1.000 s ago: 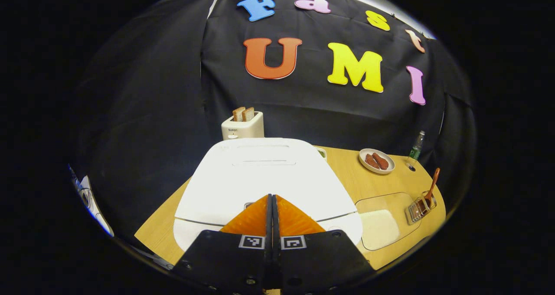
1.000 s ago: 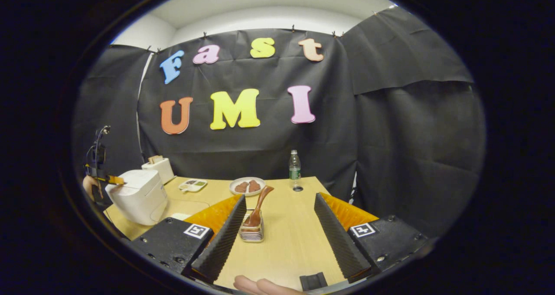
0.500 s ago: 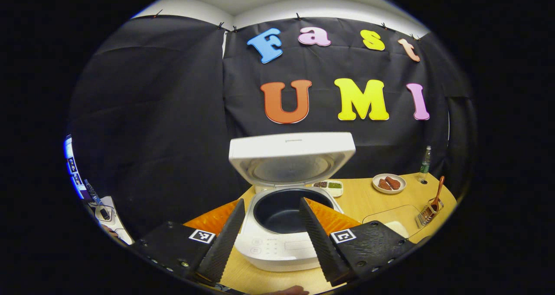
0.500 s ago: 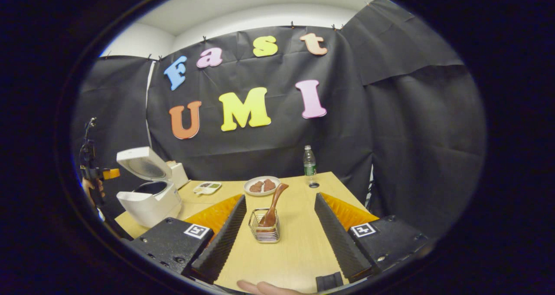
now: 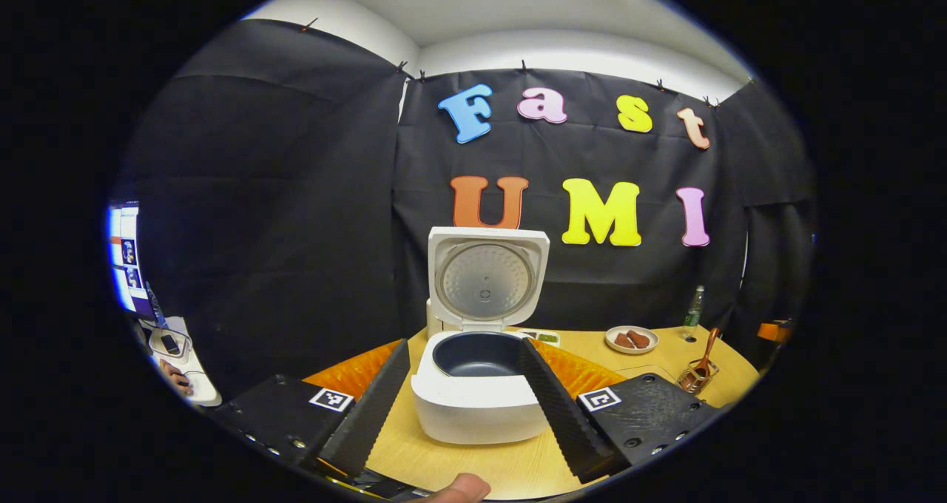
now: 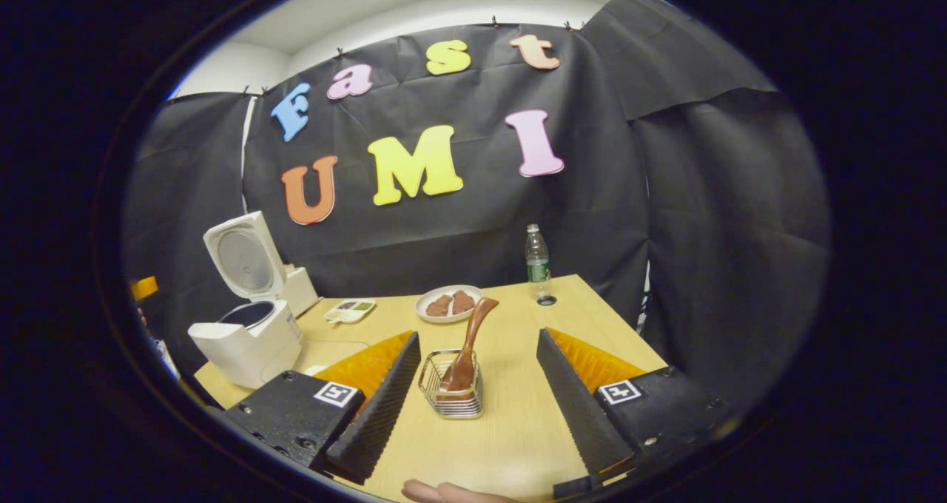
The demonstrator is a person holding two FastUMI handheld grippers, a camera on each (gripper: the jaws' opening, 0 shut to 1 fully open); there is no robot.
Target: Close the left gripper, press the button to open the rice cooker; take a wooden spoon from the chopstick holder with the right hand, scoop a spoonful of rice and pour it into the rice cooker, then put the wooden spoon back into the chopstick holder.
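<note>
Both grippers' jaws gape empty; wooden spoon (image 6: 467,344) leans up-right in the chopstick holder (image 6: 451,396), just ahead between the right gripper (image 6: 477,392) jaws.

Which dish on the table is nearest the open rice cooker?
The small divided tray, just behind the rice cooker. The round plate holding brown pieces sits farther along, toward the bottle.
</note>
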